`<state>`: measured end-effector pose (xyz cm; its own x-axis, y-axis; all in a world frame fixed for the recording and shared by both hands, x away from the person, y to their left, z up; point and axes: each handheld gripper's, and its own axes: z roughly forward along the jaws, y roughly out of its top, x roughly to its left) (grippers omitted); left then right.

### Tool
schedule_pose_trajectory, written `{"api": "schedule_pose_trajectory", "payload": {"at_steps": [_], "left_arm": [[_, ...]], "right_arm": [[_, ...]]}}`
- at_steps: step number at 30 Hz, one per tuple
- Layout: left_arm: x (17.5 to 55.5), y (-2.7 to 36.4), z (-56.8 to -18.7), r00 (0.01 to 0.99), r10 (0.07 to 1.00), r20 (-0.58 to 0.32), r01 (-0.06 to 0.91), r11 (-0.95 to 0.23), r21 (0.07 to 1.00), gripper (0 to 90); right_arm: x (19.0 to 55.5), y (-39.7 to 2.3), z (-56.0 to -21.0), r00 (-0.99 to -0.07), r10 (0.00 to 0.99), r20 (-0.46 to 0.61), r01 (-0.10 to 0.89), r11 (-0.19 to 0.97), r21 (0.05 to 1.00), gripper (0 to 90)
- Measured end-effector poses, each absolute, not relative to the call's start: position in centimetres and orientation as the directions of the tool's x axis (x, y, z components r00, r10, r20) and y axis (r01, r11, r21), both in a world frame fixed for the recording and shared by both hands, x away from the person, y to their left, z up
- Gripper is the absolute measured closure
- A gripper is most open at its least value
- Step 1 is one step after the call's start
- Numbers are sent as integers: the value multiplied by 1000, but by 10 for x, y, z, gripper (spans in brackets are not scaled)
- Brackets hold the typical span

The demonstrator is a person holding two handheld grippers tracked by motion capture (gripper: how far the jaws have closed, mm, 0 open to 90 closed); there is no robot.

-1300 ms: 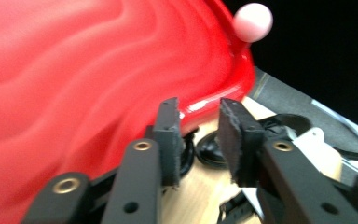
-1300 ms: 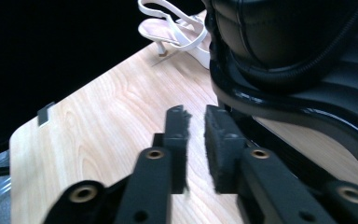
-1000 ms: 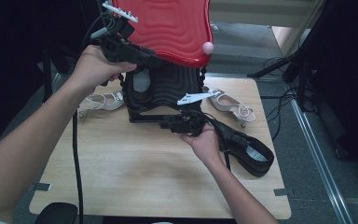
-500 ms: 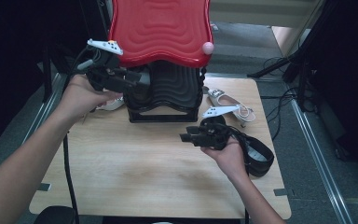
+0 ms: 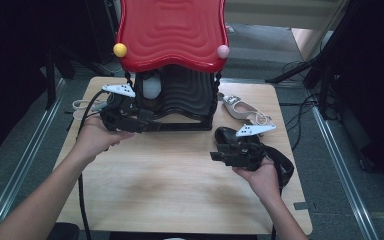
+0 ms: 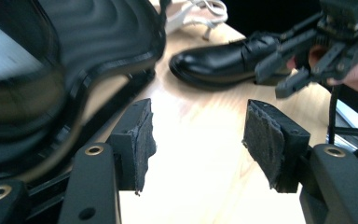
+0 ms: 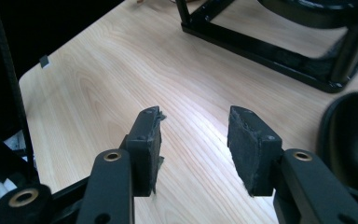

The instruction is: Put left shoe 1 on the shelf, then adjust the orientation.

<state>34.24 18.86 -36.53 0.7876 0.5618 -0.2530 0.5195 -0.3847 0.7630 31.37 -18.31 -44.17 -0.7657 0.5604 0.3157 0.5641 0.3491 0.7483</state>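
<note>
A black rack [image 5: 180, 95] with a red wavy top [image 5: 172, 32] stands at the back of the wooden table [image 5: 170, 190]. My left gripper [image 5: 147, 125] is low at the rack's front left corner, pointing right. Its jaws [image 6: 198, 135] have just been opening and stand open with nothing between them. My right gripper [image 5: 216, 152] hovers over the table in front of a black shoe [image 5: 280, 160], pointing left. Its jaws [image 7: 193, 144] have also just been opening and hold nothing. In the left gripper view the black shoe [image 6: 219, 60] lies ahead.
One white sandal [image 5: 240, 107] lies right of the rack and another [image 5: 85, 107] lies to its left. The rack's base frame [image 7: 261, 46] runs across ahead of the right gripper. Floor rails flank the table.
My left gripper has come down from the red top to the rack's foot. My right gripper has moved right, away from the rack toward the black shoe. Both pairs of jaws stand wider.
</note>
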Motion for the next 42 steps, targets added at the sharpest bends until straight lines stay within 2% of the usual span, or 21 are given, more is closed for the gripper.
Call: {"api": "schedule_pose_trajectory", "payload": {"at_steps": [11,20,25,36,42], "left_arm": [[327,182,-411,778,547,-310,562,-386,731,419],[314,183,-446,756,566,-330,591,-371,717,428],[312,177,-459,768,543,-340,588,-386,711,431],[310,169,-466,778,522,-348,580,-387,717,432],[314,169,-467,776,520,-357,584,-378,718,438]], "right_arm": [[305,-212,-453,-745,594,305,584,357,729,528],[299,-242,-458,-703,634,321,626,339,702,552],[295,-255,-460,-682,662,312,638,328,697,560],[292,-279,-460,-636,701,322,671,297,679,573],[285,-302,-455,-610,721,329,676,258,690,612]]}}
